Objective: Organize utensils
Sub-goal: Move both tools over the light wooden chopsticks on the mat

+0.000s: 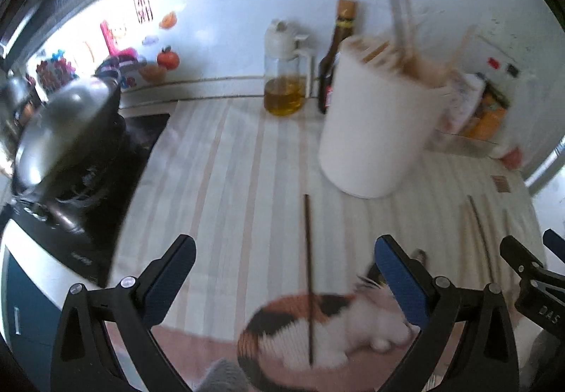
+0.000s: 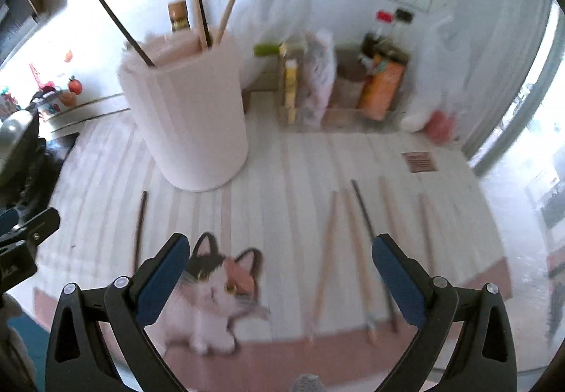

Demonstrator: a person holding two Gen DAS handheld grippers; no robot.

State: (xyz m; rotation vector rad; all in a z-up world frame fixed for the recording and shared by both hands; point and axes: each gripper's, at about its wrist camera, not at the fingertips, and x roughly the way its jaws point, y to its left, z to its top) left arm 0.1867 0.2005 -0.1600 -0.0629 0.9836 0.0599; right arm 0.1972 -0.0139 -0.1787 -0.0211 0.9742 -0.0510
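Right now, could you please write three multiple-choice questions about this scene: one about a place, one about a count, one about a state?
1. Where does the single dark chopstick lie?
A. in the holder
B. on the mat, left of the holder
C. on the stove

2. How many chopsticks stand in the white holder in the right wrist view?
A. one
B. four
C. nine

3. How is the right gripper?
A. open
B. shut on a chopstick
C. shut, holding nothing

Answers: 1 B, it rests flat on the striped mat; 2 B, four sticks rise above the rim; 3 A, fingers apart, nothing between.
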